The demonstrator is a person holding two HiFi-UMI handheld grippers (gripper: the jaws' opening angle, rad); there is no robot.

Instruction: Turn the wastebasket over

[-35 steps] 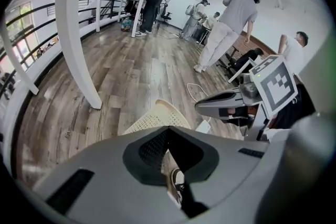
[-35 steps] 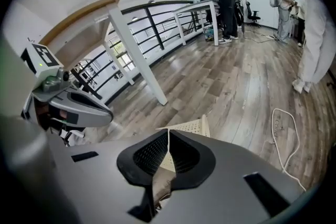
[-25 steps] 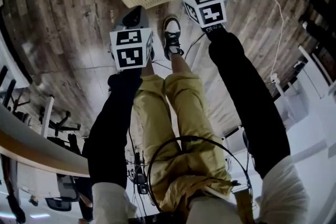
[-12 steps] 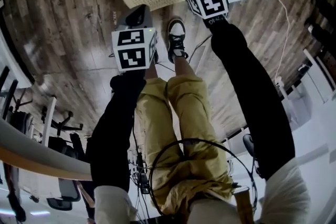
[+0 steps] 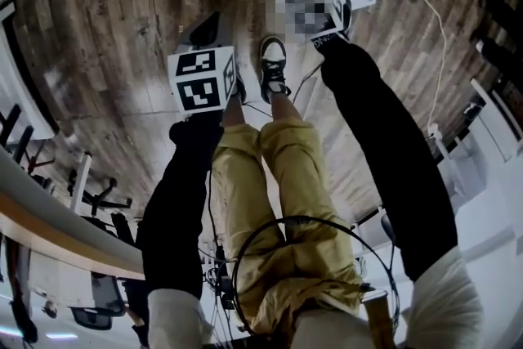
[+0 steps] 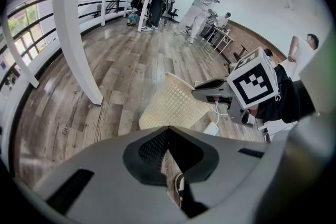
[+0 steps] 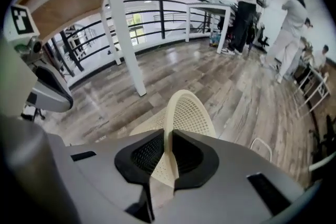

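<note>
One thin lip of plastic sits between the jaws of the right gripper (image 7: 168,136). They are closing on the rim (image 7: 169,105) of the wastebasket (image 7: 197,113), and the pads seem to meet it on both faces, so we read this as a narrow pinch. The rim arches straight up and away from the jaws. The wall falls off below and to either side of them, down to the floor (image 7: 157,78), so the wastebasket lies tipped rather than standing.

We judge it light. It is a cream, tapered tub whose wall is an open lattice of small holes, probably thin enough to bend under a hard squeeze. The rim is a smooth, solid band and looks like the stiffest part, which makes it the sensible place to hold. The lattice would give the pads some bite, but we expect it would buckle. Held at one point on the rim, the wastebasket will likely swing about the pinch as it turns, and its smooth plastic may skid on the wood-grain floor.

The left gripper (image 6: 169,131) has its jaws drawn together on nothing. Through the slot behind them we see only floor and a shoe (image 6: 179,186). The wastebasket lies beyond those jaws and a little to the right, apart from them. A white power block (image 6: 211,128) sits just beside its near edge.
</note>
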